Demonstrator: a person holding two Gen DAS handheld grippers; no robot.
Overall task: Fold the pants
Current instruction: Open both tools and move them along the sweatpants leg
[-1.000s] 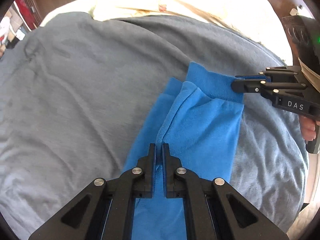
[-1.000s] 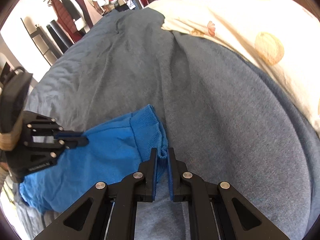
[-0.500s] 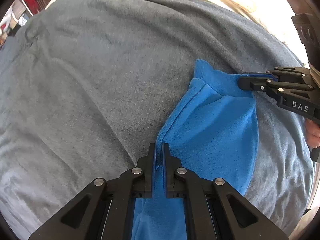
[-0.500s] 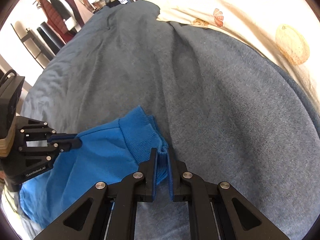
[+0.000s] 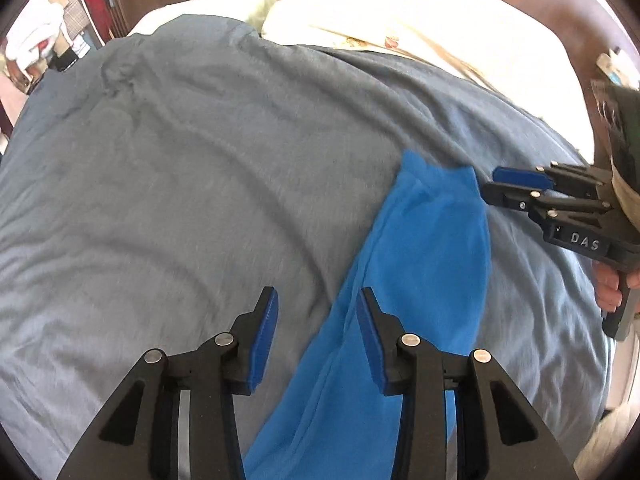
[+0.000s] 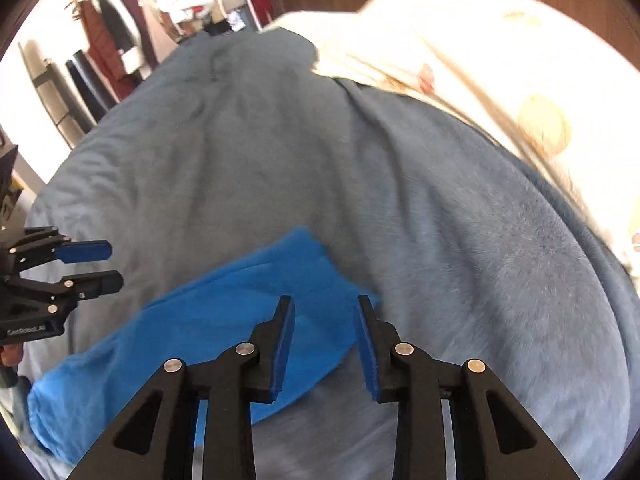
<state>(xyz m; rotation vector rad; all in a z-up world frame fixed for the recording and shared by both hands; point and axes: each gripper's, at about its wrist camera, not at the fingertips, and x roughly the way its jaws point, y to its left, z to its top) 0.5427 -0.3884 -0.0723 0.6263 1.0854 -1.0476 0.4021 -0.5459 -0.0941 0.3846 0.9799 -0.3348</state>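
Left wrist view cuts off the lower end of the blue pants (image 5: 424, 280) behind the left gripper (image 5: 316, 336), whose jaws are opening, pads clear of the cloth. Motion blurs the cuff. The right gripper (image 6: 324, 340) angles down over the cuff end, jaws also opening, nothing pinched. The pants lie folded on a grey-blue duvet (image 5: 192, 184), cream pillow (image 6: 480, 64) beyond, a clothes rack (image 6: 108, 40) behind.
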